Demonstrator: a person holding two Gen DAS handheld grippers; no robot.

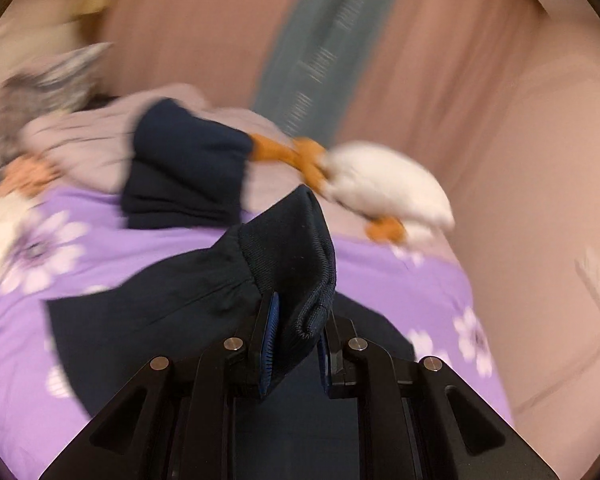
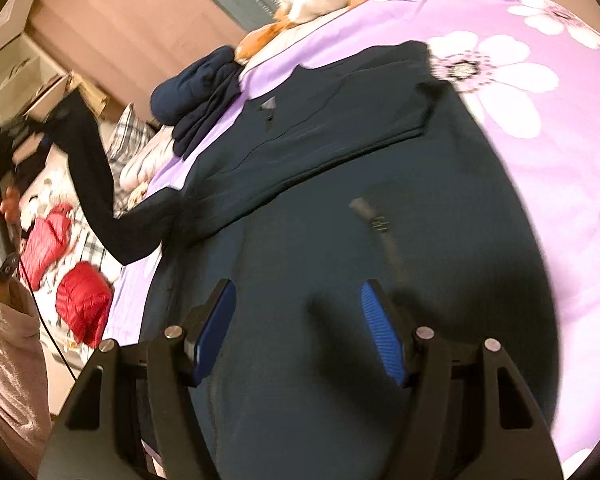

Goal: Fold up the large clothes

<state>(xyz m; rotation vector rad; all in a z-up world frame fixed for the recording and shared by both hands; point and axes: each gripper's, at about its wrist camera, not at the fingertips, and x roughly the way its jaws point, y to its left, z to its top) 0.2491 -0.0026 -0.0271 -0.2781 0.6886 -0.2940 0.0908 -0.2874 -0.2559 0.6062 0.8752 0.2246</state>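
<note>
Left wrist view: left gripper (image 1: 296,334) clamped on dark jacket's ribbed cuff (image 1: 296,256), raised. Right wrist view alone: right gripper (image 2: 298,330) gaping over jacket body (image 2: 320,184); hand (image 2: 4,216) far left.

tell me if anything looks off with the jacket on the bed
Mostly its sleeve: it is pulled up off the bed, cuff clamped in the left gripper, while the jacket body lies rumpled on the bedspread.
</note>
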